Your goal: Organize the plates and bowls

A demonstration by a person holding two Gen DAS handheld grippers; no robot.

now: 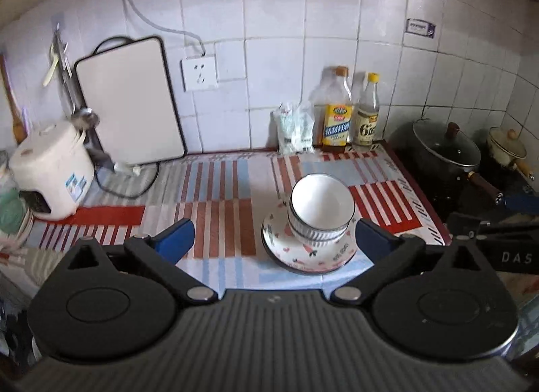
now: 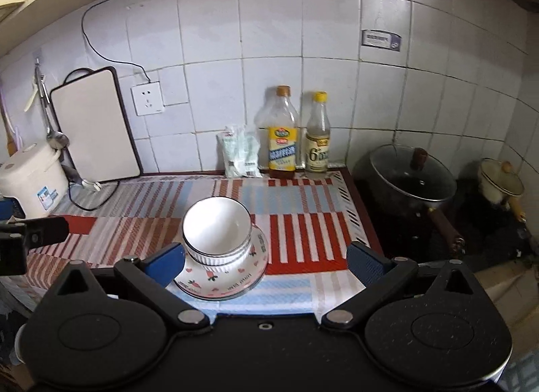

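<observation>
On the striped cloth [image 2: 303, 203], stacked bowls [image 2: 218, 228] are seen on patterned plates [image 2: 232, 282], near the front edge. The left gripper [image 1: 274, 240] and right gripper [image 2: 266, 262] are spread wide, holding nothing.

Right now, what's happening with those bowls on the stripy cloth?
Someone holds two grippers over the kitchen counter to tidy the dishes. Two white bowls sit nested on a patterned plate on the cloth. The left gripper and right gripper are both open, and neither holds anything. The stack sits between each one's blue fingers, so the dishes look already gathered.
</observation>
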